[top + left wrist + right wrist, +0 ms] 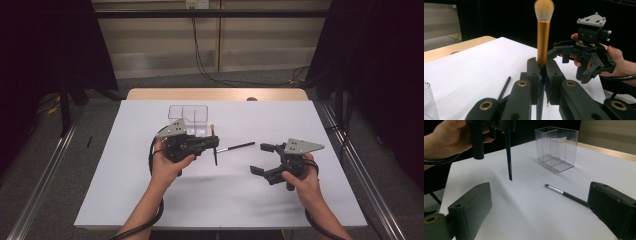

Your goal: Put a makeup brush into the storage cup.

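My left gripper (212,143) is shut on a makeup brush (215,150) and holds it upright above the white table (150,200). In the left gripper view the brush's gold ferrule (543,42) and pale bristles rise from between the closed jaws (543,68). Its dark handle (509,157) hangs point down, clear of the table. A thin black brush (236,147) lies flat between the two grippers, also seen as brush (566,193) and brush (504,88). My right gripper (259,158) stands open with nothing in it, its wide jaws (540,195) facing the thin brush.
A clear plastic holder (188,116) with compartments stands behind the left gripper, also seen as holder (556,147). The wooden table edge (215,94) lies at the back, with dark curtains and cables beyond. The right gripper (574,68) shows past the held brush.
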